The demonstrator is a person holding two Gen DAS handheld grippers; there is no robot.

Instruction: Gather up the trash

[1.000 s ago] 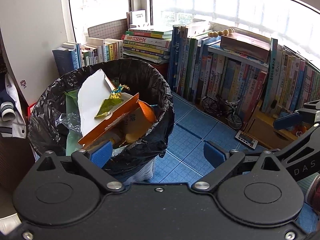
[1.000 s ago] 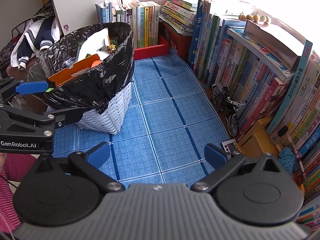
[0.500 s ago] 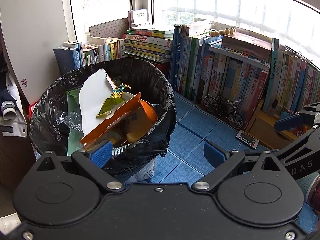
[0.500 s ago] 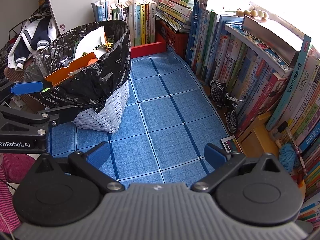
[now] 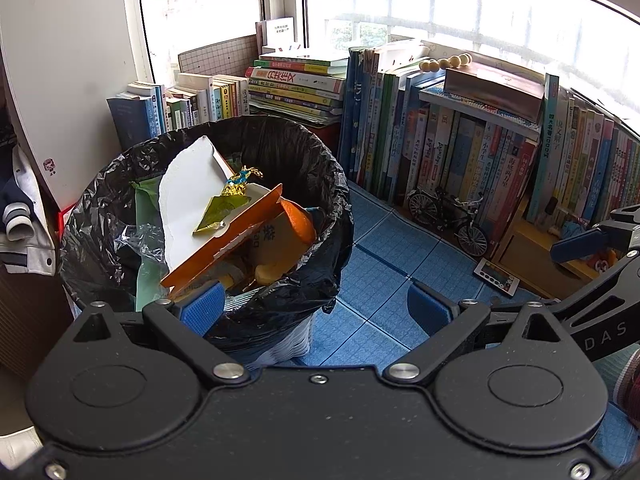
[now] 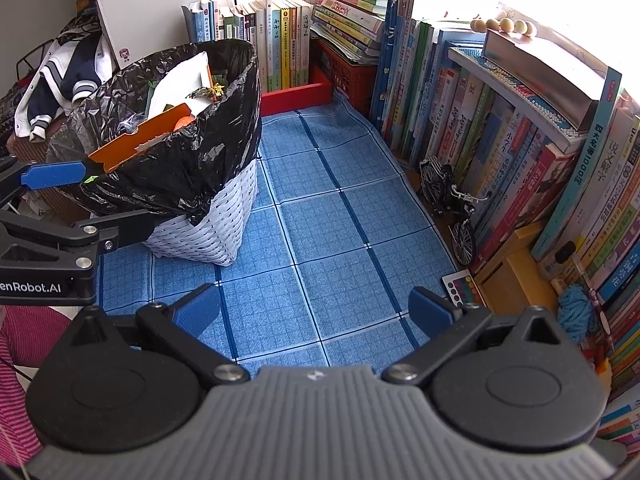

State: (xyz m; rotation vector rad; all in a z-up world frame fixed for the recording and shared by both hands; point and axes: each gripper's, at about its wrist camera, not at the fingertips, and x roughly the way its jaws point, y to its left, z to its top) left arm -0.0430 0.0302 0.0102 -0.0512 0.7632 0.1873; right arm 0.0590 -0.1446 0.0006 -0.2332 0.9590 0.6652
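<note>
white woven bin lined with a black plastic bag (image 6: 208, 236) set on blue mat, trash heaped inside to rim | left gripper (image 5: 316, 304) held over rim, jaws apart, nothing gripped | right gripper (image 6: 316, 312) hung over mat, jaws apart, nothing gripped

One bin (image 6: 208, 216), one model bicycle (image 6: 452, 208), perhaps five beads (image 6: 504, 25)

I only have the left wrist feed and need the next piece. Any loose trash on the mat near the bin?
Observer: None shows on the mat, even on the bin's near side.
Operator: What's behind the bin?
Observer: A red tray, at the foot of the books.
Operator: Where are my left fingers?
Observer: Open, straddling the near rim: one over the trash, one outside the bag.
</note>
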